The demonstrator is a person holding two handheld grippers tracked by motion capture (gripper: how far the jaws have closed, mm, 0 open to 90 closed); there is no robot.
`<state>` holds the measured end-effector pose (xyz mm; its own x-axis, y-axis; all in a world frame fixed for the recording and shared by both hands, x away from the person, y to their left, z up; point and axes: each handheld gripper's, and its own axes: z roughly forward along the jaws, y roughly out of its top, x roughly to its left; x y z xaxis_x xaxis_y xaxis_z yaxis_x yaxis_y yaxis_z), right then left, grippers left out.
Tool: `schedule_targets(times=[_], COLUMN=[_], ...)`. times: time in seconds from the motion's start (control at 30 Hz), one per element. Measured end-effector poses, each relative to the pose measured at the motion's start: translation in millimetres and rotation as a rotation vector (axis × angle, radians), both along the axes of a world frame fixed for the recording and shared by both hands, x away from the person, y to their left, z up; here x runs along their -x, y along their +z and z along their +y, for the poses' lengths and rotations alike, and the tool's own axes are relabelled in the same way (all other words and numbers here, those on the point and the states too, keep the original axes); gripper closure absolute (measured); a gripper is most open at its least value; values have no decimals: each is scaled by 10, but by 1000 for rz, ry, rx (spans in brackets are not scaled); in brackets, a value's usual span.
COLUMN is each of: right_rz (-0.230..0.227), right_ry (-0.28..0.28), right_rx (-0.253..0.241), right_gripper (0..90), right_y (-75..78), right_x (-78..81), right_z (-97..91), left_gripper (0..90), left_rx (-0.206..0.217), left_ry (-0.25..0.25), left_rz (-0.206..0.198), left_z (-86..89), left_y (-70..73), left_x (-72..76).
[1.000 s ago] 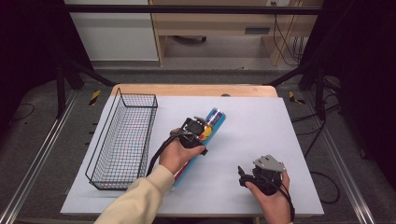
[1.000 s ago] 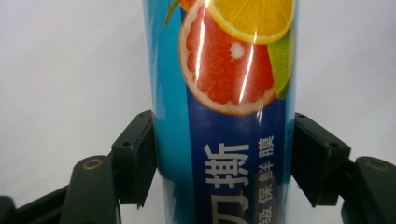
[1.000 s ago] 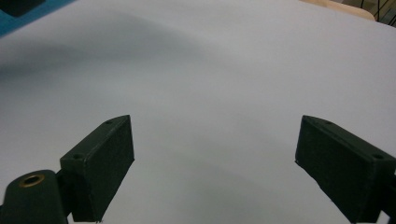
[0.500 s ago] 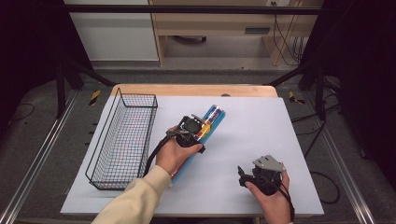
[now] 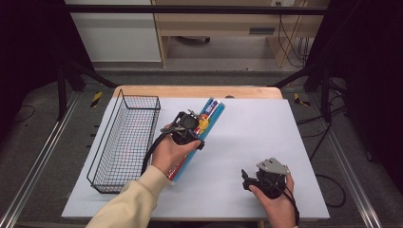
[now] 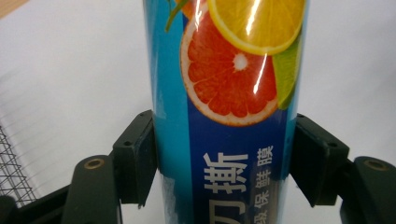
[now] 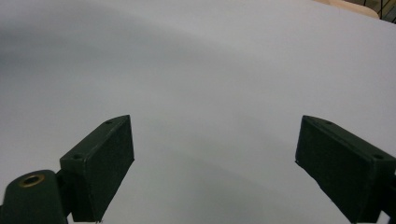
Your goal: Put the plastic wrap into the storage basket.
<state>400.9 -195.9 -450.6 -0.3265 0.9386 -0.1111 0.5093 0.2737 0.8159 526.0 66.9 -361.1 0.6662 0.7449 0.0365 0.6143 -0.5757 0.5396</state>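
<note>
A long blue box of cling film [image 5: 213, 110] printed with citrus slices lies slantwise near the middle of the white table top [image 5: 247, 128]. My left gripper [image 5: 198, 129] is shut on its middle, and the far end is raised a little. In the left gripper view both black pads [image 6: 140, 154] press on the sides of the box [image 6: 224, 93]. At the front right, my right gripper [image 5: 245, 176] rests in the hand, low over the table. Its jaws stand open with nothing between them in the right gripper view [image 7: 215, 172], over bare white surface.
A black wire basket [image 5: 138, 97] stands lengthwise along the left side of the table, just left of the left hand. A wooden edge [image 5: 199, 91] runs along the far side. Dark frame legs and cables stand beyond the table.
The left hand has lifted the box slightly and carried it toward the far left, closer to the basket. The right hand has stayed put.
</note>
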Motion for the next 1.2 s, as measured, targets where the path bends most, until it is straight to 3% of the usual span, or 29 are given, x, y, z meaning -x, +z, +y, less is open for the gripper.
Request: schedule_targets(times=[0.1, 0.5, 1.2], right_rz=[1, -2, 0], right_ry=[-1, -3, -11], right_rx=[0, 4, 3], right_gripper=[117, 117, 117], right_y=[-2, -4, -16], right_x=[1, -1, -3], right_z=[5, 3, 0], left_gripper=[321, 321, 321], left_rx=[24, 14, 20], left_ry=[10, 22, 18], left_rz=[-7, -40, -76], left_z=[50, 186, 274], left_y=[76, 314, 495], left_x=[6, 68, 138])
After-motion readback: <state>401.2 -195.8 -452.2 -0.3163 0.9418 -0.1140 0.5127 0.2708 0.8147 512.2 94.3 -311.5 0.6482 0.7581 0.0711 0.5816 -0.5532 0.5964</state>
